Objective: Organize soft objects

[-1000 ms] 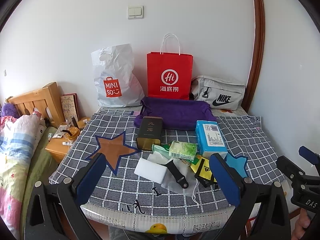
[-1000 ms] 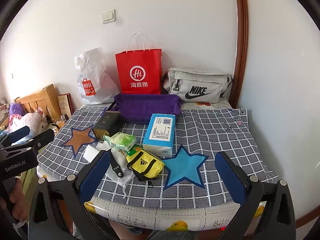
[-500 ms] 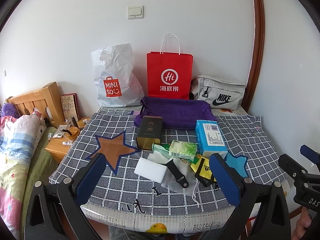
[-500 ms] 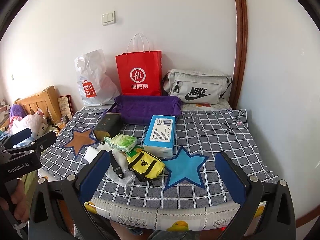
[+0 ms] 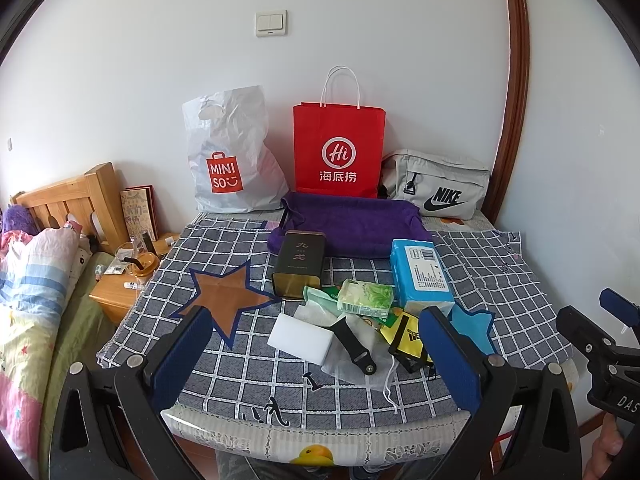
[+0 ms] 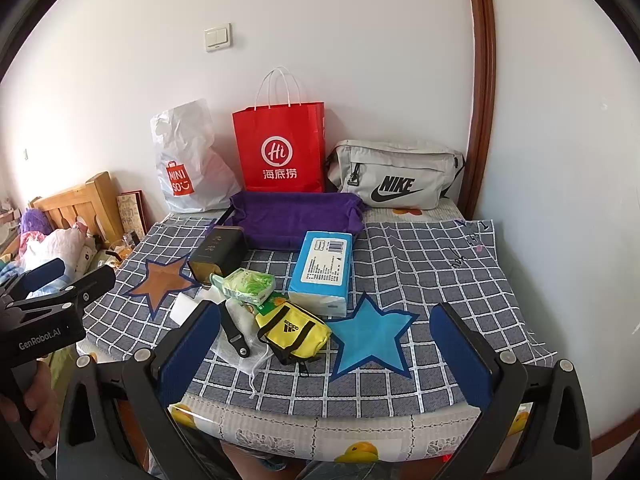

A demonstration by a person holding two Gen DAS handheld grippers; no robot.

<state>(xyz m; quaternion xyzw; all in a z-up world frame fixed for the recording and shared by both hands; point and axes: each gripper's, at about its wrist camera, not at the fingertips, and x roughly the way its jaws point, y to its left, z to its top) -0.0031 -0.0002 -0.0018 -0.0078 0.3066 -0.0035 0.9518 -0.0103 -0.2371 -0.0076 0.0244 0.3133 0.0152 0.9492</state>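
Setting: white walls are seen behind a table (image 5: 520, 320) covered with a grey checked cloth (image 6: 432, 264) bearing star patches; a bed lies to its left.
Back row: a white plastic bag (image 5: 228, 152), a red paper bag (image 5: 338, 148) and a grey waist bag (image 6: 396, 178) are stood against the wall, with a purple towel tray (image 5: 352, 222) just in front.
Pile: a dark tin (image 5: 298, 262), a blue tissue pack (image 6: 322, 266), a green wipes pack (image 6: 248, 286), a white sponge block (image 5: 300, 338), a yellow pouch (image 6: 294, 330), a black strap (image 5: 354, 344) and a white mesh bag (image 6: 244, 354) are clustered near the table's front edge, several touching or overlapping.
Left gripper (image 5: 316, 354): held wide apart and empty, short of the pile.
Right gripper (image 6: 324, 352): likewise spread and empty, above the front edge.
Stage: nothing is judged sorted yet.
Handling: the sponge, tissue pack, wipes and pouch are judged light and compressible; each is best pinched across its narrow middle. The mesh bag is limp, so a bunched fold should be taken.
Risk: overlapping items may be dragged along.
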